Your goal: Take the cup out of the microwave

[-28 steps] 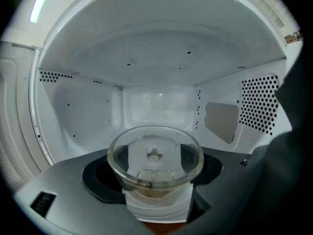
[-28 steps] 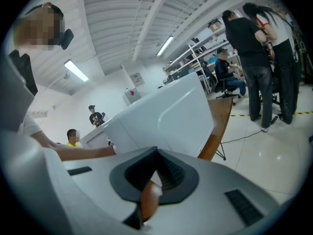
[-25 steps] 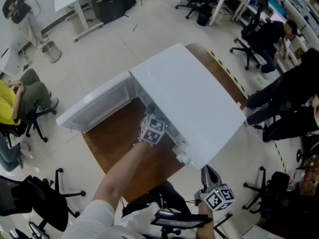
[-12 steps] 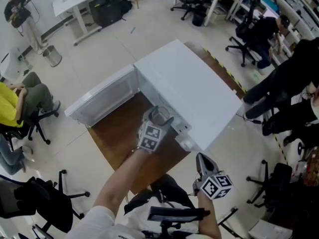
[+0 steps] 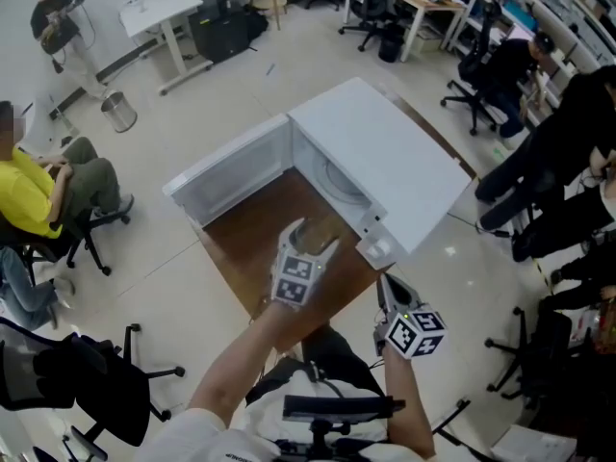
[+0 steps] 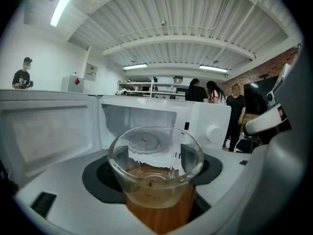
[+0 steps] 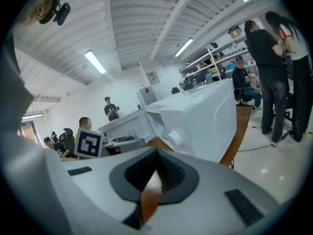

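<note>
A clear glass cup (image 6: 155,166) is gripped between the jaws of my left gripper (image 6: 156,199), with a bare wooden table top showing through it. In the head view the cup (image 5: 309,229) hangs over the brown table (image 5: 252,248), in front of the white microwave (image 5: 385,166) and apart from it. The microwave's door (image 5: 226,179) stands open to the left, and its cavity with the glass turntable (image 5: 339,179) holds nothing. My right gripper (image 5: 387,287) is shut on nothing, low at the table's near right corner.
The microwave's knob panel (image 7: 176,140) faces the right gripper. Office chairs (image 5: 87,383) and seated people (image 5: 38,200) surround the table on the left; standing people (image 5: 539,162) are at the right. A desk (image 5: 168,8) stands far behind.
My left gripper has pulled back out of the microwave cavity toward me, carrying the glass cup over the table. The right gripper has stayed near the table's corner.
</note>
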`<state>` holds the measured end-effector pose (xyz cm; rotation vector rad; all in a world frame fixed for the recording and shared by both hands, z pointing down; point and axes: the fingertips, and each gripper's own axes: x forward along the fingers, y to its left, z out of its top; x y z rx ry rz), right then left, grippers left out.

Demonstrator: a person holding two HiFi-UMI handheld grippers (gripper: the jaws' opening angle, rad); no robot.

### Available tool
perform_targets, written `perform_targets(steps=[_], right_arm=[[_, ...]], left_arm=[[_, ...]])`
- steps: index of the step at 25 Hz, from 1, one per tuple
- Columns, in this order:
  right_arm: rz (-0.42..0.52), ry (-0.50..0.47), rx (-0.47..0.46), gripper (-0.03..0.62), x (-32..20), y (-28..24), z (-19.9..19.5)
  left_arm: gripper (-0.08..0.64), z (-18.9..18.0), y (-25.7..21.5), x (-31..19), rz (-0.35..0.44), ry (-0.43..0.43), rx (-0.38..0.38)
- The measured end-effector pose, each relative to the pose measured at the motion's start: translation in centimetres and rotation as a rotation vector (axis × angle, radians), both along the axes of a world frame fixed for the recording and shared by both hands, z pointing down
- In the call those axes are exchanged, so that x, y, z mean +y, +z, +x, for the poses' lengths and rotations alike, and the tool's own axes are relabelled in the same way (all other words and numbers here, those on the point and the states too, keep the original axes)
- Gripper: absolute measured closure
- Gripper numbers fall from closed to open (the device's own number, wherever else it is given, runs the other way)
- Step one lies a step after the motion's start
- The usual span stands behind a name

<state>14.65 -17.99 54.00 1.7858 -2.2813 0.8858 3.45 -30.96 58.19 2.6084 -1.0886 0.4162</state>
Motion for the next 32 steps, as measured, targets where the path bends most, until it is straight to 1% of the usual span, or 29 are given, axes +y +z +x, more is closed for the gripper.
perform_targets(steps=[4, 8, 15, 18, 21, 25, 29, 32], right_arm=[[0.020, -0.022, 0.016, 0.592, 1.4, -1.0, -1.9], [0.056, -0.049, 0.014, 0.592, 1.7, -2.5, -3.2], [0.077, -0.189, 0.007, 0.592, 3.2, -3.7, -6.8], [0.077, -0.242, -0.004, 0.592, 4.4, -3.7, -7.7], [0.090, -0.268, -0.015, 0.592, 6.1, -4.2, -8.2], [0.090, -0.295, -0.052, 0.592, 8.3, -4.0, -8.0], [0.072, -0.304, -0.075, 0.592, 10.8, -3.6, -6.9], [0.063, -0.310, -0.087, 0.592, 12.0, -3.1, -7.0]], left_arm=[[0.204, -2.8, -1.7, 4.1, -0.018, -0.044, 0.014], [0.204, -5.2, -4.2, 7.5, -0.002, -0.082, 0.031], [0.205, -8.0, -6.9, 13.2, 0.004, -0.156, 0.050], [0.204, -8.9, -7.6, 15.6, 0.008, -0.197, 0.041], [0.204, -9.6, -8.3, 18.2, 0.011, -0.231, 0.043], [0.204, -9.7, -9.0, 20.6, 0.023, -0.269, 0.037], [0.204, -8.9, -8.9, 23.1, 0.004, -0.301, 0.035], [0.204, -9.0, -8.5, 24.7, -0.006, -0.314, 0.029]])
